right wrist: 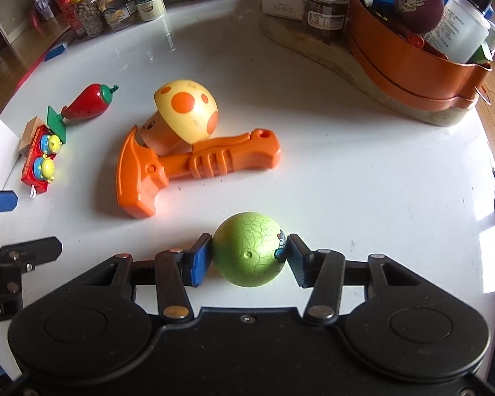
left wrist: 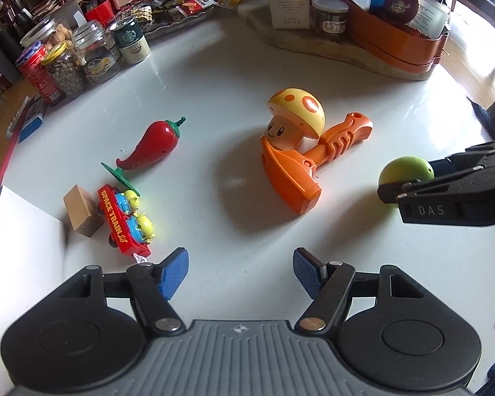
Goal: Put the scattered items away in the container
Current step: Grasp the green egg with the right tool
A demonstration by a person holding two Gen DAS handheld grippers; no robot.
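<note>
A home: snack jars [left wrist: 66,66] and toys crowd a white table [left wrist: 214,66].

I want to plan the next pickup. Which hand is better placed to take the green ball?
The right. The right gripper already has the green ball between its pads, touching both sides. The left gripper is open over bare table, nearer the red train.

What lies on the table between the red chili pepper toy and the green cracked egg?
The mushroom toy leaning on the orange toy axe lies between the red chili pepper and the green egg, clearest in the right wrist view.
</note>
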